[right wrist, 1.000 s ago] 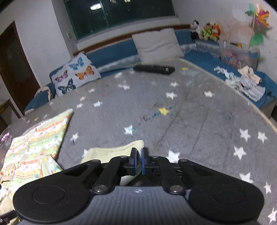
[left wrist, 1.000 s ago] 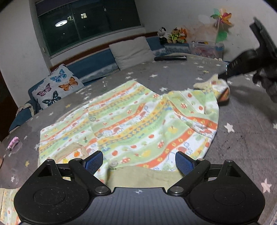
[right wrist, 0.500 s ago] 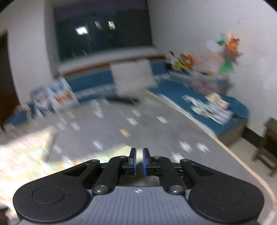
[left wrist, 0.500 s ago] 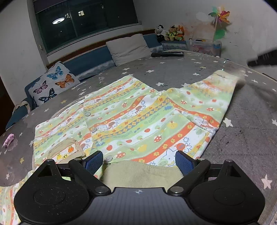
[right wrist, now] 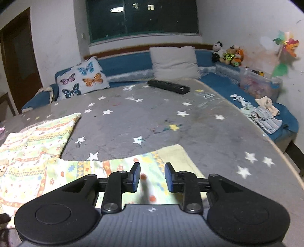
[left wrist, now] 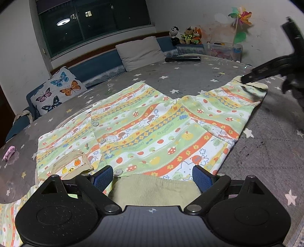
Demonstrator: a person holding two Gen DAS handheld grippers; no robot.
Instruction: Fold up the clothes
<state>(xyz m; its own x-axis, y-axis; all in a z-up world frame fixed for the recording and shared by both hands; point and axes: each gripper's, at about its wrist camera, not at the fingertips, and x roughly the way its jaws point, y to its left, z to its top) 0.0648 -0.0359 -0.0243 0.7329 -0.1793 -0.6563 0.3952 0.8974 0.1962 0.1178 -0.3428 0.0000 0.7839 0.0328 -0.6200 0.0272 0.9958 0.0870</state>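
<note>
- The table (left wrist: pixel 199 79) is large, round and grey, printed with white stars, and it fills most of both views.
- A blue bench (right wrist: pixel 125 62) curves round its far side under a dark window (right wrist: pixel 142 17).
- The child's top (left wrist: pixel 152 131), striped green, yellow and orange with small animals and fruit, lies spread flat on the table, buttons down the front, one sleeve (left wrist: pixel 237 98) stretched out towards the right of the left wrist view.
- A white cushion (right wrist: pixel 174 62) and a butterfly cushion (right wrist: pixel 83 77) lean on the bench back.
- A heap of small clothes (right wrist: pixel 262 114) lies on the bench at the right.
- The left gripper (left wrist: pixel 152 175) hangs over the near edge of the top, its jaws spread wide with the ribbed olive hem (left wrist: pixel 155 187) in the gap; the pads do not press on it.
- The right gripper (right wrist: pixel 152 176) is over the end of the sleeve, just by its pale cuff (right wrist: pixel 178 155); its jaws are opening, the cloth lies below the gap and the pads are clear of it.
- A black remote (right wrist: pixel 169 86) lies on the far part of the table.
- Three soft toys (right wrist: pixel 228 53) sit in the bench corner, with a pinwheel (right wrist: pixel 285 49) near them.
</note>
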